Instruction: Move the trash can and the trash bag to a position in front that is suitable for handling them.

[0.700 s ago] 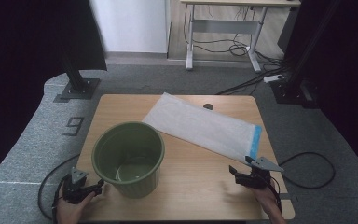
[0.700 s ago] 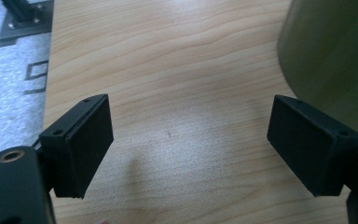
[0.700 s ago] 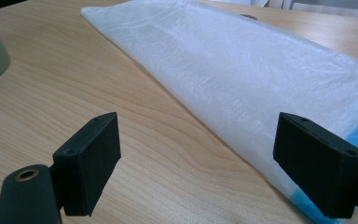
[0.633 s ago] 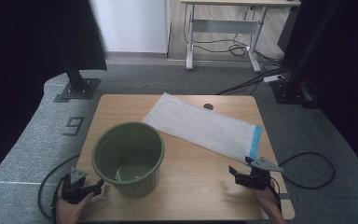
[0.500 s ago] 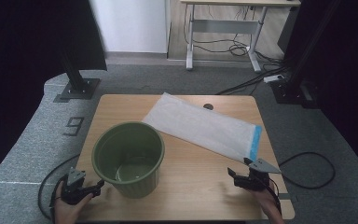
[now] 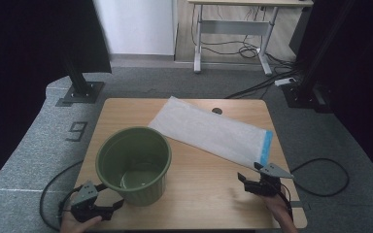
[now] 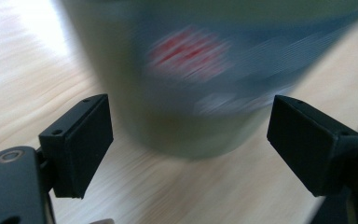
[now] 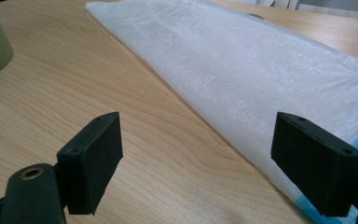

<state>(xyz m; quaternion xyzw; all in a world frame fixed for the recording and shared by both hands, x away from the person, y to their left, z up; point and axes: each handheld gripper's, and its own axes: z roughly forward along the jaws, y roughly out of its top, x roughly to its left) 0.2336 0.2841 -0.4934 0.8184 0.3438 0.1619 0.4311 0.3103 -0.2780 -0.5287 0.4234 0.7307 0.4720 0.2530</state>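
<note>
A green bucket (image 6: 133, 162) stands upright on the front left of the wooden table (image 6: 199, 184). A flat white plastic bag (image 6: 209, 131) with a blue end strip lies across the back right. My left gripper (image 6: 119, 204) sits low at the front left, jaws open, just short of the bucket's base (image 7: 182, 112), which looms blurred ahead between the jaws. My right gripper (image 6: 243, 182) rests at the front right, open and empty, pointing toward the bag (image 8: 242, 70); the bag's blue strip lies by its right jaw.
A small dark hole (image 6: 217, 111) marks the table's back edge. Cables (image 6: 320, 177) trail off both sides onto grey carpet. Black stand bases (image 6: 80, 92) sit behind the table, and a desk frame (image 6: 233, 29) stands farther back.
The left gripper has shifted slightly toward the bucket's base, its view blurred by motion. The right gripper has edged a little left along the table front. Bucket and bag stay put.
</note>
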